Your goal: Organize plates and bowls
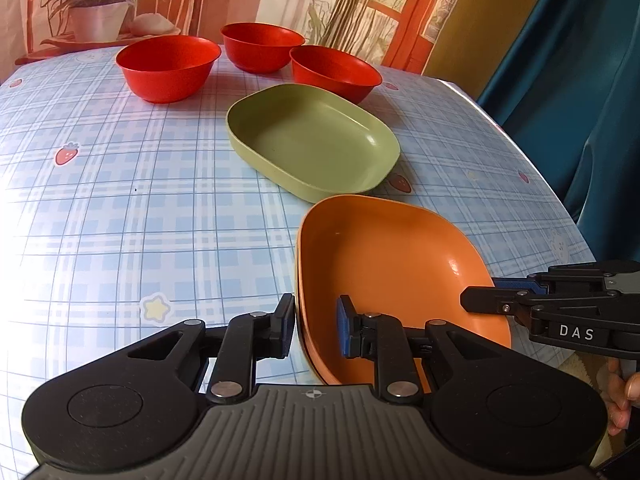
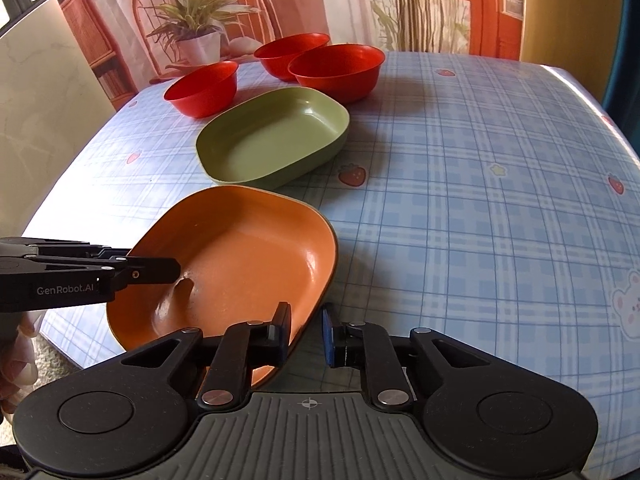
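Orange plate (image 1: pixel 384 264): rim straddled by left gripper (image 1: pixel 316 326) and right gripper (image 2: pixel 306 332), fingers apart. Beyond: green plate (image 1: pixel 312 140), 3 red bowls (image 1: pixel 168 66).

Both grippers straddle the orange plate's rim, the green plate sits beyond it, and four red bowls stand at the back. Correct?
Not quite: the left wrist view shows three red bowls, not four. The rest stands: left gripper, right gripper, orange plate, green plate.

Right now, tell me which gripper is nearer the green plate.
Neither clearly: the left gripper and right gripper both straddle the orange plate's near rims, similarly short of the green plate.
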`<state>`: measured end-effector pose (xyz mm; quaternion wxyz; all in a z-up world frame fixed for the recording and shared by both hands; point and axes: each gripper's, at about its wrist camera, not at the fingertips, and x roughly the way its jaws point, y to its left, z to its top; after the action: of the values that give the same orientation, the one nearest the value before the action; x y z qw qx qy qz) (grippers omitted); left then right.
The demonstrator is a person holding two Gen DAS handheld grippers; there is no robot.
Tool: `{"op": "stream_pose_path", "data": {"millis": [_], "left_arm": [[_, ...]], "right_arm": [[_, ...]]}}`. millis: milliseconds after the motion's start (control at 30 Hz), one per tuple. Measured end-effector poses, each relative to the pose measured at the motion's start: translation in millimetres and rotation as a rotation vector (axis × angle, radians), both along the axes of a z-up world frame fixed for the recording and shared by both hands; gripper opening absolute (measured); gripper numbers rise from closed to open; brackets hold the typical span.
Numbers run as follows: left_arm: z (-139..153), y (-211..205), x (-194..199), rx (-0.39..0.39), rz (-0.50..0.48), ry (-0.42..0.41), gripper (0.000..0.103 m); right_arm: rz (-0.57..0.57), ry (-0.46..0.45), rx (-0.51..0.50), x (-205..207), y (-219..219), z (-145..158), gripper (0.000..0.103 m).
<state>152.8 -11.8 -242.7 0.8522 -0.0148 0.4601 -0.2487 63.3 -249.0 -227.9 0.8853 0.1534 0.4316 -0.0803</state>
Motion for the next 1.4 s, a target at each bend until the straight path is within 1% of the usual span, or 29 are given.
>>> {"op": "stream_pose_path", "data": {"millis": [233, 367, 700, 800, 867, 933, 1000, 1067, 1200, 1400], "left_arm": [[-3.3, 11.3, 2.9, -0.022, 0.039, 0.027, 0.023], [-3.7, 13.6, 5.5, -0.025, 0.054, 0.031, 0.023], [-2.4, 26.0, 17.2, -0.027, 0.110, 0.033, 0.023], [0.5, 29.4, 18.9, -0.041, 0.121, 0.034, 0.024], [4.6, 30.9, 20.8, -0.047, 0.125, 0.030, 0.027], [10.0, 33.8, 21.6, -0.053, 0.136, 0.019, 0.039], [16.4, 36.7, 25.1, -0.061, 0.147, 0.003, 0.042], [22.8, 38.4, 31.2, -0.070, 0.156, -0.009, 0.042], [31.9, 35.5, 49.9, -0.078, 0.170, -0.027, 0.042], [27.8, 21.2, 80.9, -0.068, 0.187, -0.024, 0.042]], "right_arm": [[0.052, -0.014, -0.056, 30.2, -2.9, -1.2, 0.009], [0.069, -0.024, -0.067, 44.6, -4.4, -1.8, 0.009], [0.093, -0.039, -0.047, 63.2, 1.0, -3.5, 0.009], [0.092, -0.037, -0.028, 64.1, 0.1, -2.9, 0.012], [0.089, -0.039, -0.014, 64.0, 0.5, -1.3, 0.019], [0.088, -0.048, -0.005, 62.8, -0.5, 1.7, 0.021], [0.090, -0.058, 0.001, 62.9, -2.7, 5.5, 0.023], [0.090, -0.074, 0.004, 64.5, -6.5, 9.9, 0.027], [0.088, -0.102, -0.012, 74.7, -16.8, 16.4, 0.027], [0.058, -0.141, -0.044, 100.3, -40.6, 17.6, 0.027]]}}
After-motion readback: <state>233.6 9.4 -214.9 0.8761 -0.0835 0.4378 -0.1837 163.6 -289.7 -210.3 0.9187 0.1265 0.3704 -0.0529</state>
